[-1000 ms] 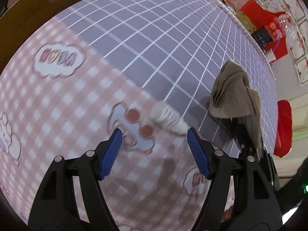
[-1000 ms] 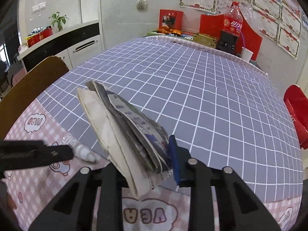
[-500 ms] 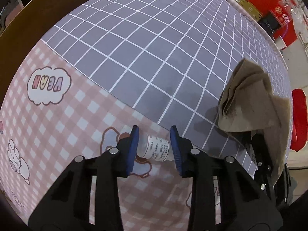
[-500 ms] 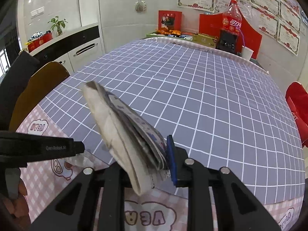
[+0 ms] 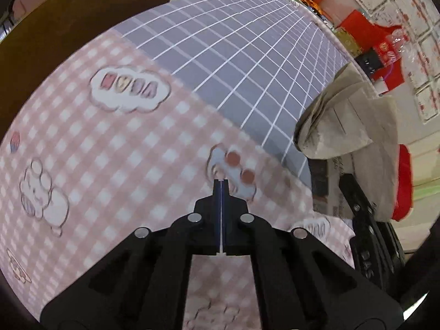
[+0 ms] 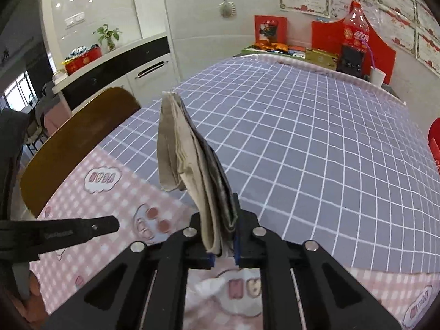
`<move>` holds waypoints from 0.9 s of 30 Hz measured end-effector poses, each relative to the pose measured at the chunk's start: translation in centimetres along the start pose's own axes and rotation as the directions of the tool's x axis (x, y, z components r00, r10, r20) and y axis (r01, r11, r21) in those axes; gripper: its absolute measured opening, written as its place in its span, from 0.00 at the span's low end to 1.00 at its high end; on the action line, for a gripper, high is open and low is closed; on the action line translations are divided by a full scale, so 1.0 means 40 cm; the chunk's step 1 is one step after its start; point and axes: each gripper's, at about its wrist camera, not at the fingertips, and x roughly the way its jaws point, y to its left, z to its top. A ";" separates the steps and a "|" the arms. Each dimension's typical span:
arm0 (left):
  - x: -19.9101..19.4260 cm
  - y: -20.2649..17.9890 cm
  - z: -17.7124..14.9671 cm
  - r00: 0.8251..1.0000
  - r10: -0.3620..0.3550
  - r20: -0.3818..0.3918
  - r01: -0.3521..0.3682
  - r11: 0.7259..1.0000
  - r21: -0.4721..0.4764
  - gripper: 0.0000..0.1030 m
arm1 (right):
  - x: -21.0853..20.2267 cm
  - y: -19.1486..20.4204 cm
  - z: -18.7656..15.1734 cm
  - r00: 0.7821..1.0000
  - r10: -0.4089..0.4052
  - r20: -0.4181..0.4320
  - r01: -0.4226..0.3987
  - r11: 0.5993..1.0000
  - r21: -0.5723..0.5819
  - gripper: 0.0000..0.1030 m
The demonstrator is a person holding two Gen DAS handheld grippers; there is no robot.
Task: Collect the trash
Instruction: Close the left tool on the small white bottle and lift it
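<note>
Checked cloth covers the worktop (image 5: 247, 55). At left, the left claw (image 5: 220, 189) is fully closed on nothing; at right, the right claw (image 6: 222, 236) has been closing and pinches folded newspaper (image 6: 189, 162) in the air. I think its loose sheets could slide out if the grip is weak.

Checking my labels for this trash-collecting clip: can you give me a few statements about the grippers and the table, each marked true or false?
1. The right gripper grips a folded newspaper. True; its jaws have just been closing on it.
2. The left gripper stands wide open. False: its jaws are shut, with nothing seen between them.
3. A soda bottle stands beyond the table's far end. True.
4. The tablecloth is plain green. False: it is a grey grid with a pink checked border.
</note>
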 end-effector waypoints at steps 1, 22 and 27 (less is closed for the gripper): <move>-0.006 0.014 -0.014 1.000 -0.015 -0.020 0.015 1.000 -0.005 0.00 | -0.007 0.011 -0.005 1.000 -0.005 0.002 0.005 1.000 -0.007 0.09; 0.125 -0.336 -0.234 0.983 -0.070 -0.172 0.131 0.920 0.371 0.67 | -0.185 -0.267 -0.141 0.977 -0.215 -0.013 0.215 0.968 0.131 0.09; 0.175 -0.371 -0.251 0.974 -0.025 -0.224 0.110 0.919 0.378 0.32 | -0.177 -0.269 -0.155 0.985 -0.171 -0.023 0.173 0.975 0.137 0.09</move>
